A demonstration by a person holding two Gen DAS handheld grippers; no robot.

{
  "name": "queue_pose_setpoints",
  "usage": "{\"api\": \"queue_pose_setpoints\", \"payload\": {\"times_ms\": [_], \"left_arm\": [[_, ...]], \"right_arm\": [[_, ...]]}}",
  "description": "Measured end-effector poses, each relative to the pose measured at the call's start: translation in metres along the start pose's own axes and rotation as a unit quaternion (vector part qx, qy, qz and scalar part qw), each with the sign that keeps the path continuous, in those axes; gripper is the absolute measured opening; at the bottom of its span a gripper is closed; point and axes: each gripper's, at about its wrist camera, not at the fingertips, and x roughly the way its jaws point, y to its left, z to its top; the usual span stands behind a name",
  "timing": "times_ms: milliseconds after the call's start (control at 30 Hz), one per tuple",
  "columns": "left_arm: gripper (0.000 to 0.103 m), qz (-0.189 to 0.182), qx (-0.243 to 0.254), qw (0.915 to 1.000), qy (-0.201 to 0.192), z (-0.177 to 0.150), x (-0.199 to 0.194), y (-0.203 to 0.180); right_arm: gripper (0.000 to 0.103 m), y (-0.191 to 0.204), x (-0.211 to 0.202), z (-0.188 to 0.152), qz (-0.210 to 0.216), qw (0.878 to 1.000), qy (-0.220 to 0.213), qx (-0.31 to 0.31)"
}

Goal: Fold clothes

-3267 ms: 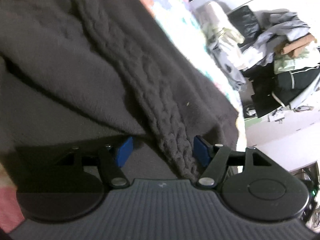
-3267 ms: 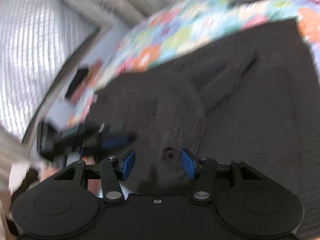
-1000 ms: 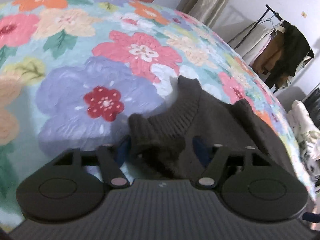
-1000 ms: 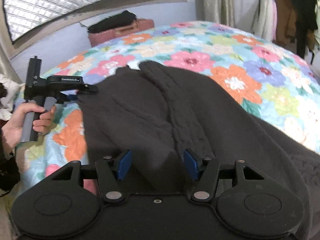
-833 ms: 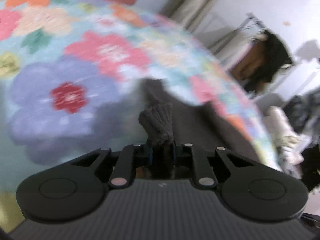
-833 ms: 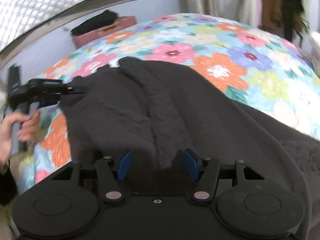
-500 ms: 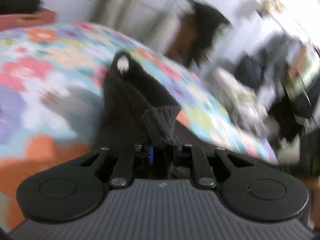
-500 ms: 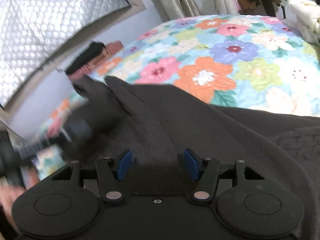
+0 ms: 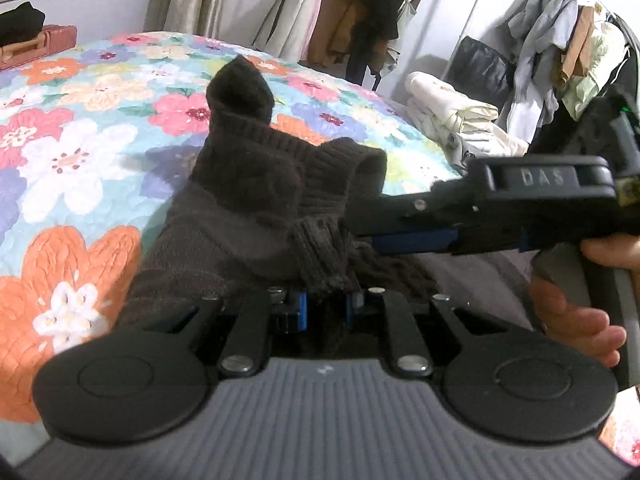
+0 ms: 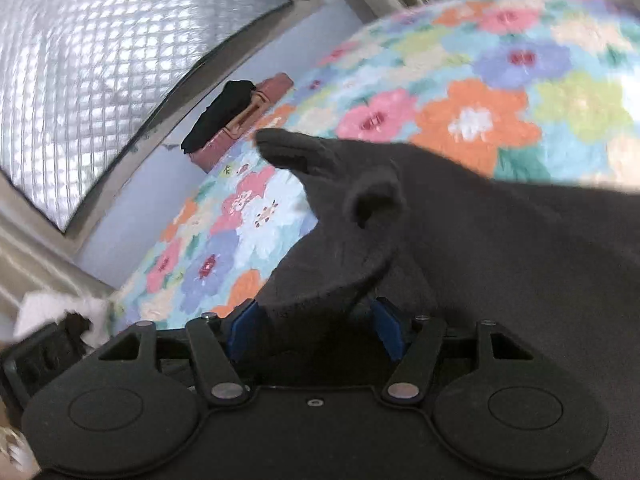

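Left wrist view: left gripper [image 9: 325, 306] is now clamping a ribbed edge of the dark sweater [image 9: 248, 200], jaws narrow on the knit; a second ago they were wide around it. The cloth is bunching up off the bed [image 9: 80, 152] just ahead. The right gripper [image 9: 412, 238] is reaching in from the right, right beside the same bunch.

Right wrist view: right gripper [image 10: 316, 326] jaws are sitting wide, sweater [image 10: 460, 220] draped between them, not pinched. It was over the sweater's middle; now it's at the lifted edge. Likely starting a fold.
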Motion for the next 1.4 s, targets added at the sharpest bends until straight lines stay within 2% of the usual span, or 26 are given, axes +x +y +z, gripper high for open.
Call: {"api": "queue_pose_setpoints", "payload": {"times_ms": [133, 167, 200, 233, 267, 333, 433, 533, 600, 667, 733, 767, 833, 900, 933, 1000, 1067, 1133, 1233, 1333, 1400], "left_arm": [[0.015, -0.008, 0.010, 0.9998, -0.012, 0.004, -0.007, -0.006], [0.015, -0.013, 0.014, 0.9997, -0.017, 0.005, -0.010, -0.007], [0.015, -0.020, 0.016, 0.9994, -0.021, 0.006, -0.014, -0.008], [0.015, -0.030, 0.016, 0.9992, -0.022, 0.007, -0.016, -0.008], [0.015, -0.047, 0.012, 0.9986, -0.018, 0.008, -0.019, -0.006], [0.015, -0.085, -0.003, 0.9963, -0.015, 0.010, -0.024, -0.002], [0.015, -0.113, -0.014, 0.9934, -0.016, 0.013, -0.033, -0.001], [0.015, -0.150, -0.035, 0.9879, -0.021, 0.014, -0.032, -0.012], [0.014, -0.157, -0.036, 0.9868, 0.016, 0.007, -0.014, -0.028], [0.014, -0.148, -0.027, 0.9868, 0.059, -0.004, 0.001, -0.035], [0.014, -0.141, -0.021, 0.9848, 0.099, -0.014, 0.014, -0.040], [0.014, -0.143, -0.026, 0.9836, 0.107, -0.015, 0.011, -0.034], [0.015, -0.154, -0.045, 0.9829, 0.089, -0.007, -0.006, -0.017], [0.026, -0.159, -0.057, 0.9842, 0.054, 0.004, -0.029, -0.001], [0.029, -0.153, -0.059, 0.9857, 0.040, 0.008, -0.036, 0.006], [0.042, -0.130, -0.063, 0.9894, 0.019, 0.013, -0.043, 0.020], [0.043, -0.104, -0.068, 0.9922, 0.007, 0.017, -0.045, 0.035], [0.043, -0.065, -0.073, 0.9944, 0.040, 0.010, -0.027, 0.046], [0.045, 0.019, -0.034, 0.9923, 0.117, -0.013, 0.006, 0.044], [0.045, 0.036, -0.014, 0.9908, 0.130, -0.014, 0.007, 0.035], [0.046, 0.027, -0.032, 0.9915, 0.123, -0.008, 0.001, 0.038]], "right_arm": [[0.076, -0.017, 0.016, 0.009, 0.030, 0.997, -0.007, 0.069], [0.075, -0.022, 0.020, 0.011, 0.037, 0.996, -0.008, 0.086], [0.069, -0.022, 0.024, 0.015, 0.034, 0.995, -0.013, 0.090], [0.027, -0.018, 0.026, 0.019, 0.028, 0.996, -0.016, 0.078], [0.012, -0.013, 0.024, 0.022, 0.037, 0.997, -0.015, 0.061], [0.012, -0.002, 0.012, 0.023, 0.054, 0.998, -0.028, 0.019], [0.011, 0.016, -0.023, 0.012, 0.009, 0.997, -0.073, -0.040], [0.011, 0.010, -0.050, -0.001, -0.063, 0.992, -0.097, -0.049], [0.011, -0.002, -0.057, -0.010, -0.112, 0.988, -0.091, -0.051], [0.011, -0.021, -0.058, -0.019, -0.151, 0.984, -0.085, -0.034], [0.011, -0.033, -0.060, -0.024, -0.165, 0.982, -0.086, -0.019], [0.011, -0.037, -0.061, -0.025, -0.169, 0.982, -0.088, -0.011], [0.011, -0.041, -0.062, -0.027, -0.174, 0.980, -0.092, -0.004], [0.011, -0.031, -0.066, -0.026, -0.179, 0.979, -0.099, -0.023], [0.011, -0.028, -0.069, -0.026, -0.176, 0.978, -0.103, -0.031], [0.011, -0.022, -0.075, -0.023, -0.171, 0.978, -0.108, -0.044], [0.011, -0.024, -0.073, -0.025, -0.179, 0.978, -0.098, -0.046], [0.010, -0.030, -0.069, -0.027, -0.191, 0.977, -0.086, -0.043], [0.010, -0.037, -0.064, -0.033, -0.198, 0.978, -0.065, -0.023], [0.010, -0.036, -0.060, -0.043, -0.221, 0.974, -0.036, -0.027], [0.010, -0.032, -0.065, -0.046, -0.228, 0.972, -0.037, -0.030]]}}
